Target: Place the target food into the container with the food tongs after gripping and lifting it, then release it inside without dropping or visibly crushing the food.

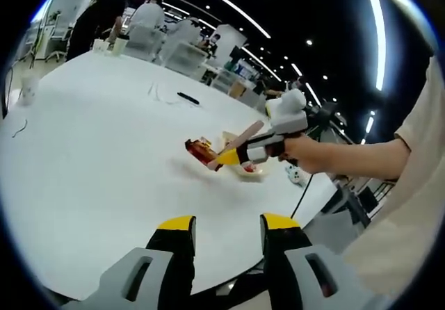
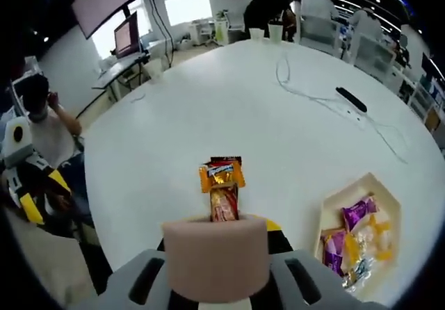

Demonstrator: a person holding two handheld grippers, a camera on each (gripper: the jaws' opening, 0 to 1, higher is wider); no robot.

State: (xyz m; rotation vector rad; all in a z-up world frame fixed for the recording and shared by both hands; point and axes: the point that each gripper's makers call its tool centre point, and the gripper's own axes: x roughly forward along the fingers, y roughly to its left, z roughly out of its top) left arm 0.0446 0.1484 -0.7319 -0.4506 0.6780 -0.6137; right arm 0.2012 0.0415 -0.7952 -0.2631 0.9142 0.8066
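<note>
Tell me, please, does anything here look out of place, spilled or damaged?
Nothing stands out. The snack packet is held in the food tongs, off the table, and looks uncrushed. The container sits flat with its wrapped sweets inside. Only a loose cable and a remote lie farther off.

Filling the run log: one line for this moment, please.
right tool: shut on tongs | tongs grip snack packet | container: beside, holds wrapped snacks | left tool: open

I see a black remote (image 2: 351,99) lying beside a white cable (image 2: 306,94). Two paper cups (image 2: 266,33) stand at the white table's (image 2: 208,108) far edge.
</note>
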